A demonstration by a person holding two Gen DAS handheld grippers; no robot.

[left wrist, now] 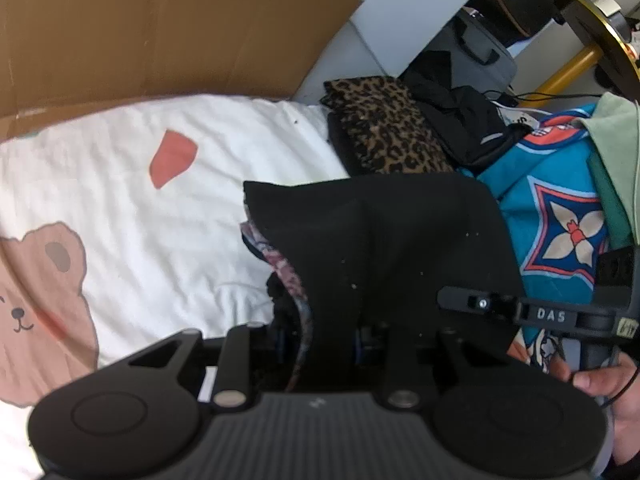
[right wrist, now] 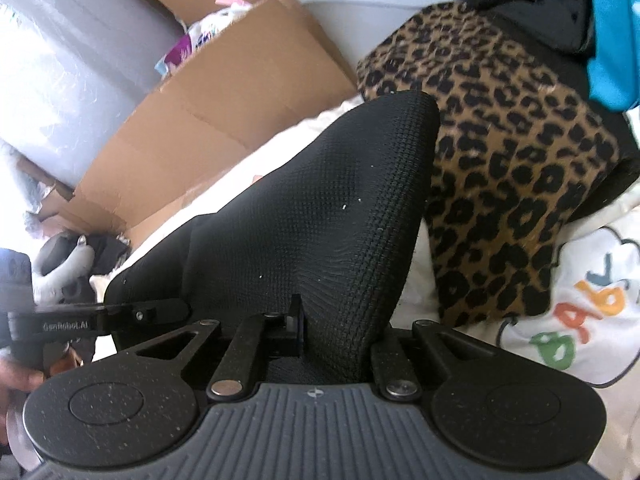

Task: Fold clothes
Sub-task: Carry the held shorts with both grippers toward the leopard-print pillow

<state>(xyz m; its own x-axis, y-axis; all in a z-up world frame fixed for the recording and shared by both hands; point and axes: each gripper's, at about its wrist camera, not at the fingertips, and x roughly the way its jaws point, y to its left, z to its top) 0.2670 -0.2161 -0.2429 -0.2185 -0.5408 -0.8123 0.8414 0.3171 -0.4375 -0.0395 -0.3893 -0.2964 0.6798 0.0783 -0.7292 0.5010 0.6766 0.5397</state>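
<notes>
— Left wrist view first: what can you read?

— "DAS" in white on the right gripper [left wrist: 452, 300], which reaches in from the right. My left gripper [left wrist: 320, 344] is clenched on the black knit garment [left wrist: 392, 248]; a floral-patterned fabric edge [left wrist: 288, 276] shows just left of it. The garment hangs over the white bedsheet with a brown bear print [left wrist: 132, 216].

— Any containers?

— A brown cardboard box flap [left wrist: 160, 28] at the far left; I can't see inside it. A folded leopard-print garment [left wrist: 388, 128] lies at the far right.

— And the right wrist view?

— "GenRobot.AI" on the left gripper at the near left. My right gripper [right wrist: 332, 340] is clamped on the same black knit. "Baby" in coloured letters [right wrist: 588, 308] sits on white cloth at the right. An open cardboard box [right wrist: 224, 92] at the far left holds pink and white items [right wrist: 208, 28].
</notes>
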